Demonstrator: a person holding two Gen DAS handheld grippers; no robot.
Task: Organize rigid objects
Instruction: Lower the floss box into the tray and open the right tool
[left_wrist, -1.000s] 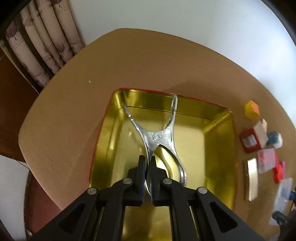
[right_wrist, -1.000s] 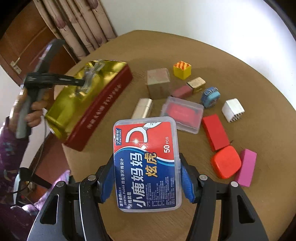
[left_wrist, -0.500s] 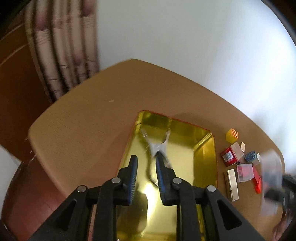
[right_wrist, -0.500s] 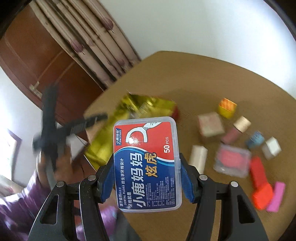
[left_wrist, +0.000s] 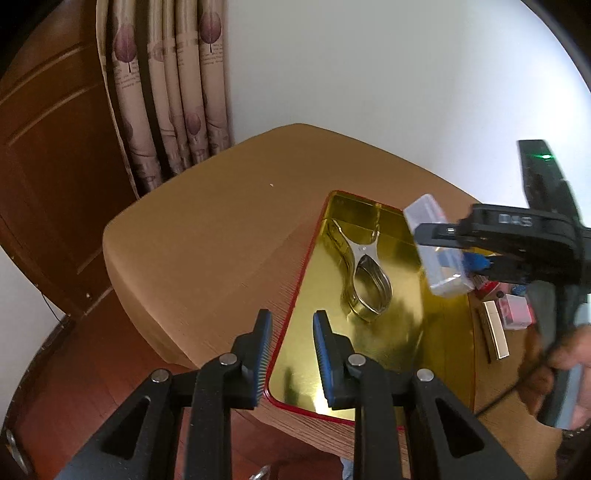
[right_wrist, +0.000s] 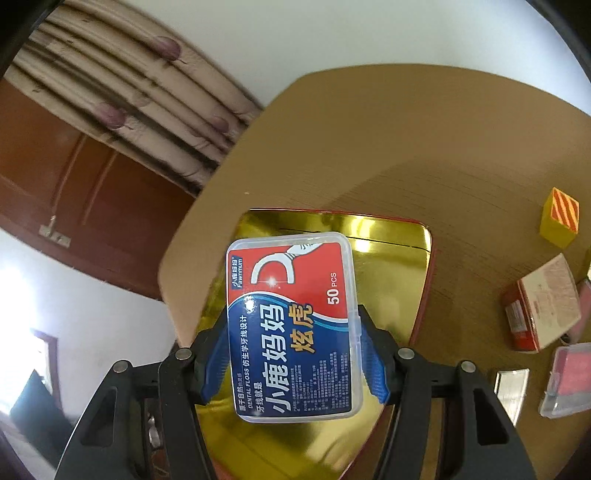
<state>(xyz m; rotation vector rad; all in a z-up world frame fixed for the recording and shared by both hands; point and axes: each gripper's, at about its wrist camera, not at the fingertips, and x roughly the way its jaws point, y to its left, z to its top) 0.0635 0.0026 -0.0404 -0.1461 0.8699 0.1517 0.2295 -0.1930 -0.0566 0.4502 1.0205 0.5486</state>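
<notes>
Left wrist view: the left tool (left_wrist: 291, 354) hangs above the near rim of the gold tin (left_wrist: 436, 369), pads apart, nothing between them; its jaws have just been opening.
In the tin: one metal cracker (left_wrist: 364, 275) lies on the gold floor, clear of the left tool.
Arriving: the right tool (left_wrist: 452, 251) comes in from the right over the tin's far corner, carrying a clear floss box (left_wrist: 428, 218).
Right wrist view: the right tool (right_wrist: 295, 354) clamps the floss box (right_wrist: 291, 325) by its two long sides, jaws partly spread to the box's width, label up.
Box position: in the air above the tin (right_wrist: 388, 258), not yet set down.
Worktop (right_wrist: 406, 147): still out are a yellow cube (right_wrist: 557, 218), a red carton (right_wrist: 539, 310), a clear case (right_wrist: 565, 384) and a silver bar (right_wrist: 511, 387), well apart from the tin.
Progress: early, by the look of it; one item is stowed, a second is about to go in, and several remain on the worktop.
</notes>
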